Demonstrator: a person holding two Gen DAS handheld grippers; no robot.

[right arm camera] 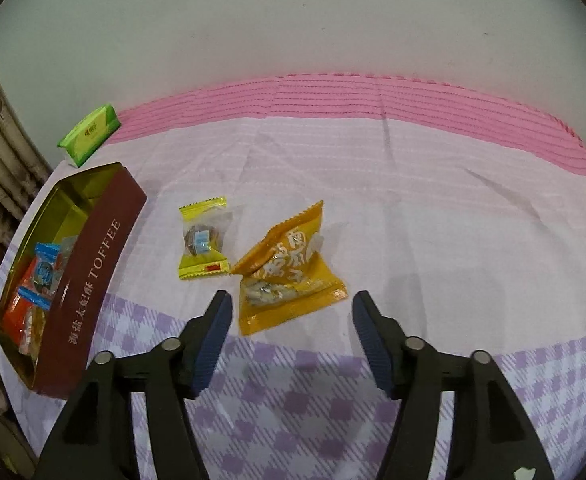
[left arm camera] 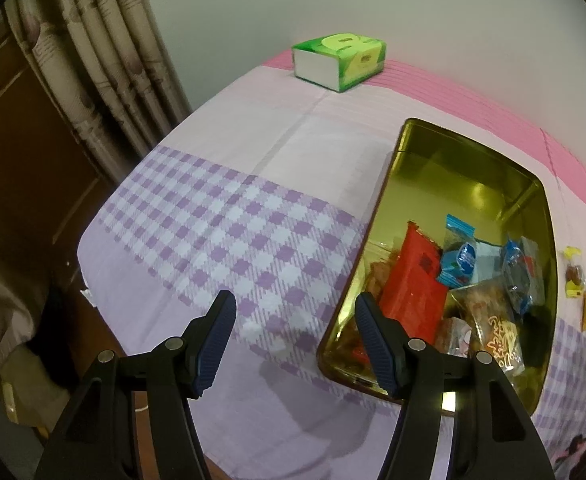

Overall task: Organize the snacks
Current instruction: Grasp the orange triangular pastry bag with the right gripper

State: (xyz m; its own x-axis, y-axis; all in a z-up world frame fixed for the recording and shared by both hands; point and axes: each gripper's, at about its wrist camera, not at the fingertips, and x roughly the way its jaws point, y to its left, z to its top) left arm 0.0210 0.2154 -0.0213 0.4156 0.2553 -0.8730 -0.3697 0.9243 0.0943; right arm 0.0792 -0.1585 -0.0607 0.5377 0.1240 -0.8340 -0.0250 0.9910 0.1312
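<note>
Orange snack pouch lies on the bed w/ right tongs open just short of it; judged light, crinkly, slippery, best nipped at a sealed edge; left tongs open, empty.

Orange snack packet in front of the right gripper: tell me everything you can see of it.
The orange snack packet is a crinkled foil-like pouch with white characters printed on it, serrated end seams and a clear window showing pale pieces inside. It looks sealed and lies crumpled on the pink cloth, its upper end folded up. A small yellow wrapped sweet lies just left of it, apparently apart. The right gripper is open, just short of it, and nothing grips it.
</note>
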